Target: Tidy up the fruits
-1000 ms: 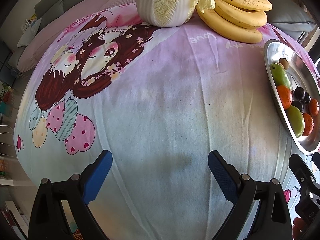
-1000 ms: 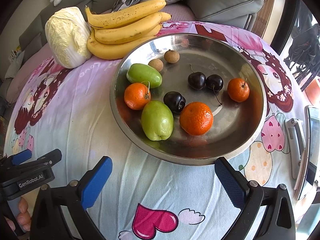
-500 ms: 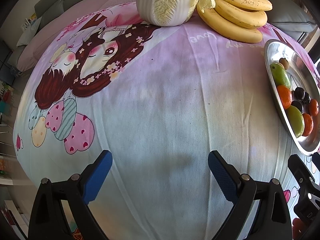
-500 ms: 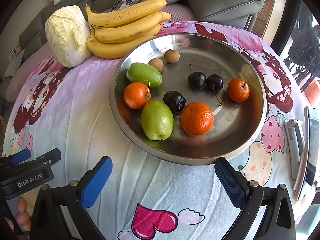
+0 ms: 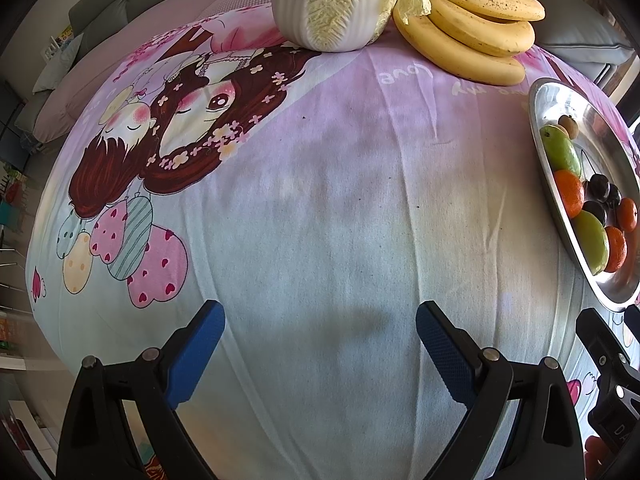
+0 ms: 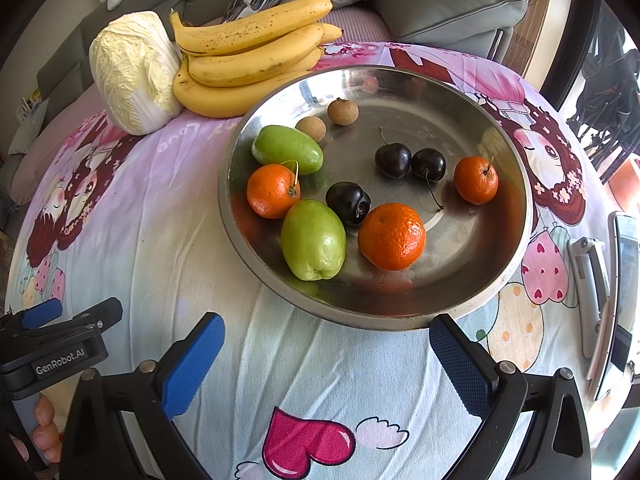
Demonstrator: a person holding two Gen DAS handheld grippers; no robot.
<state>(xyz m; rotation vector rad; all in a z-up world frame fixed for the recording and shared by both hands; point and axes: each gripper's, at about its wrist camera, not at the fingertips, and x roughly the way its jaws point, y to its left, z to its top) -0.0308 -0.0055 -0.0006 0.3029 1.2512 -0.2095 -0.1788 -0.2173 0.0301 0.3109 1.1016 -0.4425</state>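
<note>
A steel bowl (image 6: 516, 240) on the cartoon-print tablecloth holds two green fruits (image 6: 313, 239), three oranges (image 6: 391, 236), three dark cherries (image 6: 348, 203) and two small brown longans (image 6: 343, 111). My right gripper (image 6: 326, 342) is open and empty, just in front of the bowl's near rim. My left gripper (image 5: 320, 334) is open and empty over bare cloth, with the bowl (image 5: 538, 120) at its far right. A bunch of bananas (image 6: 256, 60) lies behind the bowl; it also shows in the left wrist view (image 5: 472, 28).
A napa cabbage (image 6: 134, 72) stands left of the bananas. A phone (image 6: 622, 300) and a white folding stand (image 6: 590, 276) lie at the table's right edge. Grey sofa cushions (image 6: 448, 4) are behind the table. The left gripper's body (image 6: 56, 344) is at the lower left.
</note>
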